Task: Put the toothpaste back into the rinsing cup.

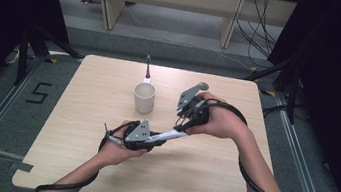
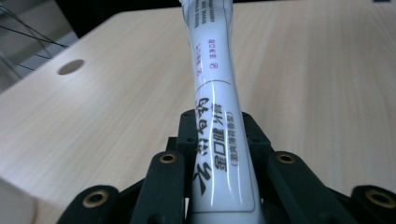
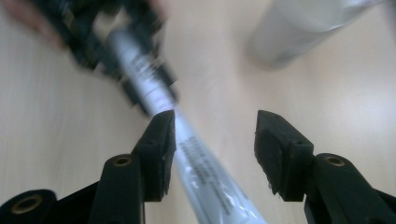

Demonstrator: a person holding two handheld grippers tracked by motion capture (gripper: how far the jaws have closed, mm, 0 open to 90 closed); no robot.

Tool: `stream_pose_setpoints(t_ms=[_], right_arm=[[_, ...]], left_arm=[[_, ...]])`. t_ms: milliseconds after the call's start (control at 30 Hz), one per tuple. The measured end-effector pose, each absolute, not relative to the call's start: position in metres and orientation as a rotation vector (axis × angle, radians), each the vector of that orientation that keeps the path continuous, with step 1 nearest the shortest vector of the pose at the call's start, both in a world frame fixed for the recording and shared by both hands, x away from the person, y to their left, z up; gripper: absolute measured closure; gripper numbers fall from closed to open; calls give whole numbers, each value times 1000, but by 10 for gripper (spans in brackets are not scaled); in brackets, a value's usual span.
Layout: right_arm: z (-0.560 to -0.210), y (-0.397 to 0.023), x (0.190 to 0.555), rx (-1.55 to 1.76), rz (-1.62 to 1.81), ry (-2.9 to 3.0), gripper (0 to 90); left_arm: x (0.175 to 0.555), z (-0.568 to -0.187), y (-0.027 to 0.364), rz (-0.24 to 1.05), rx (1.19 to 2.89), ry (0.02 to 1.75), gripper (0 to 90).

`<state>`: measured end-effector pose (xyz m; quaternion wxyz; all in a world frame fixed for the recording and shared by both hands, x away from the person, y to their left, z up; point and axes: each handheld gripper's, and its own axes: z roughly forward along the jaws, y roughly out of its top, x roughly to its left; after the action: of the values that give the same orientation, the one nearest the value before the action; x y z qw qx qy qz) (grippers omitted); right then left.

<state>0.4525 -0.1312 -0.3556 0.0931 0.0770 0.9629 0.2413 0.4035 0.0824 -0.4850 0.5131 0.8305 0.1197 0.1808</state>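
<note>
My left claw (image 2: pixel 219 154) clamps the white printed plastic tube (image 2: pixel 212 93) above the pale wooden surface (image 1: pixel 80 113), near the white mug (image 1: pixel 144 97), while my right claw (image 3: pixel 215 140) stands open around its far end.

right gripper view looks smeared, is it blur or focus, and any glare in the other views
Right gripper view: motion smear on the white printed toothpaste tube, the far left gripper and the white ceramic cup; the right gripper jaws stay crisp, standing open. Left gripper view: sharp, with long glare streaks down the tube. High view: even light, soft shadows on the pale wooden table.
</note>
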Motion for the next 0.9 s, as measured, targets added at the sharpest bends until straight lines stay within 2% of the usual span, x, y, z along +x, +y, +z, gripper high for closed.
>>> stream_pose_setpoints(t_ms=[133, 233, 467, 700, 900], right_arm=[[-341, -165, 443, 534, 1163, 2550, 491], [-344, -183, 431, 688, 1307, 2408, 503], [-389, -206, 405, 1058, 1566, 2160, 502], [-440, -203, 403, 1455, 1811, 2015, 428], [-448, -188, 409, 1446, 1891, 1986, 400]], left_arm=[[405, -482, 90, 480, 1946, 334, 747], [405, -480, 93, 509, 1897, 383, 747], [402, -479, 97, 568, 1805, 452, 746], [401, -479, 94, 577, 1793, 455, 746], [401, -480, 91, 582, 1799, 454, 746]])
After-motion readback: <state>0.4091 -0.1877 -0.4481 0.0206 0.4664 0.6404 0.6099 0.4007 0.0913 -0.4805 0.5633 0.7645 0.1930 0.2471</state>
